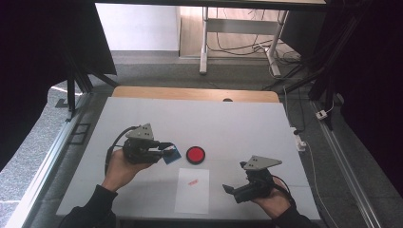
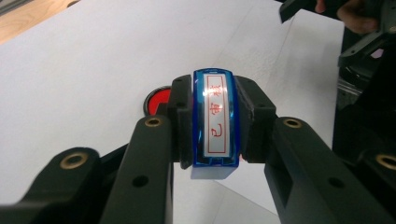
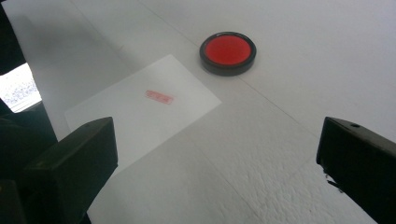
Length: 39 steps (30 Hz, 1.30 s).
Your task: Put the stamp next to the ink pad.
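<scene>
A red rectangular imprint (image 3: 159, 97) already sits on the white sheet of paper (image 1: 192, 197), so the stamping itself looks done. What seems left is to set the stamp down, or to ink it again for another mark.

The blue translucent plastic stamp with a white label panel (image 2: 215, 122) is off the counter (image 1: 237, 118), clamped sideways in the left tongs (image 1: 167, 148), whose jaws press on its two long sides. In the left gripper view the panel shows red characters inside a thin red frame, and a pale block shows at the stamp's lower end. In the high view the stamp hangs just beside the round black ink pad with a red centre (image 1: 195, 155), to its left and apart from it.

The right tongs (image 1: 231, 191) stand wide open with nothing between the jaws, near the right edge of the paper, pointing toward the imprint and the ink pad.
</scene>
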{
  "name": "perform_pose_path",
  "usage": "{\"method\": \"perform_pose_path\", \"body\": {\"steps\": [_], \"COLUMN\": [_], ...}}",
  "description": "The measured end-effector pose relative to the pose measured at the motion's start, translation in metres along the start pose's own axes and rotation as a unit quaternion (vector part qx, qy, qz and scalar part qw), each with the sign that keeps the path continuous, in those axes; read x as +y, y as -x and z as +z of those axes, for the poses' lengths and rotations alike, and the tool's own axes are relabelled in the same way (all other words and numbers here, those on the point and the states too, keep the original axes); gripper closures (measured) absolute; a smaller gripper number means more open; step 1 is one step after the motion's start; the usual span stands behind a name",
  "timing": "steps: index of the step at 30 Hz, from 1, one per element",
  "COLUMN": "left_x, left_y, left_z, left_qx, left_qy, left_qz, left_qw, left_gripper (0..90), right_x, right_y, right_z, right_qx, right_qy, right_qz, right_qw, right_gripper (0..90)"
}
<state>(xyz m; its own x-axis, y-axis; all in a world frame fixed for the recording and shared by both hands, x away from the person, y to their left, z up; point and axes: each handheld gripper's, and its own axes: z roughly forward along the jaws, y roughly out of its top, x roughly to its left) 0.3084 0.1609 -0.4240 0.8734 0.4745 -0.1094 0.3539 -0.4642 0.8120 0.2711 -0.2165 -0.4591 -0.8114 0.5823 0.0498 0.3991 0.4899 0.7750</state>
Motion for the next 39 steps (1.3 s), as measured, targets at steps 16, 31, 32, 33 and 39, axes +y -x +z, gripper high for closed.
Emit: {"method": "perform_pose_path", "body": {"steps": [16,31,32,33,39], "left_x": [-0.013,-0.032,-0.034,-0.035,-0.042], "left_y": [-0.018,-0.041,-0.042,-0.044,-0.049], "left_z": [0.001,0.002,0.003,0.004,0.008], "left_qx": [0.049,0.102,0.105,0.106,0.128], "left_qy": [-0.023,-0.040,-0.041,-0.043,-0.051], "left_qz": [-0.038,-0.078,-0.081,-0.084,-0.087], "left_qw": [0.9978,0.9909,0.9904,0.9899,0.9867], "left_gripper": [69.9,69.9,69.8,69.8,69.8], "right_x": [-0.021,-0.035,-0.035,-0.036,-0.038], "right_y": [0.011,0.017,0.017,0.017,0.018], "right_z": [-0.020,-0.042,-0.043,-0.044,-0.049], "right_qx": [-0.050,-0.076,-0.077,-0.077,-0.085], "right_qy": [-0.007,-0.002,0.000,-0.001,0.001], "right_qz": [0.025,0.059,0.060,0.060,0.062], "right_qw": [0.9984,0.9953,0.9953,0.9952,0.9944], "right_gripper": [0.0,0.0,0.0,0.0,0.0]}}
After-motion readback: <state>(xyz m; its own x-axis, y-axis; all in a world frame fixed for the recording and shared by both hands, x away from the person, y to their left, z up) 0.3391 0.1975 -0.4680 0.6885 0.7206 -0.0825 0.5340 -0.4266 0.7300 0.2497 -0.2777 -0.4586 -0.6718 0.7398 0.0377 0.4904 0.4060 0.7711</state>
